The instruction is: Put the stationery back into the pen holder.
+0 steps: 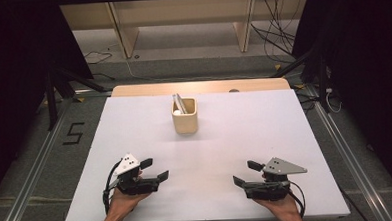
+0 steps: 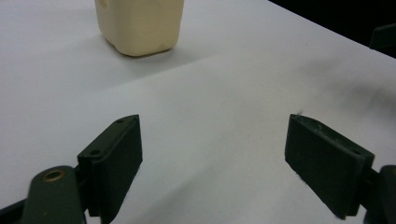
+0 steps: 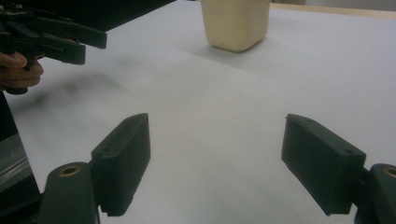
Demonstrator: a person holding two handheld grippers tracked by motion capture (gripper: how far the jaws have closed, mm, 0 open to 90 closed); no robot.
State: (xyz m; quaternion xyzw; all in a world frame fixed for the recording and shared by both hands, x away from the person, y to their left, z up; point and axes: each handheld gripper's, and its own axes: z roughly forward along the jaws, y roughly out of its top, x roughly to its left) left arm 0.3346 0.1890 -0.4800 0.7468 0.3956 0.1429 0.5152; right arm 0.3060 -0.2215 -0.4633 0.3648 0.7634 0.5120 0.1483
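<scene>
A cream square cup (image 1: pixel 185 118) stands on the white table top (image 1: pixel 264 122), behind the middle; a grey flat tool and a white rounded thing stick out of it. In the gripper views the cup (image 2: pixel 140 25) (image 3: pixel 236 23) is far ahead of the jaws. My left gripper (image 1: pixel 155 170) is held low at the front left, open, with nothing between its jaws (image 2: pixel 212 158). At the front right my right gripper (image 1: pixel 246 172) is open too, with bare table between its jaws (image 3: pixel 215 158). The left gripper (image 3: pixel 91 44) shows at the upper left of the right gripper view.
A wooden strip (image 1: pixel 200 87) runs along the table's far edge. Wooden shelving legs (image 1: pixel 126 38) and loose cables (image 1: pixel 281 36) lie on the floor beyond. Black stands (image 1: pixel 53 91) flank the table.
</scene>
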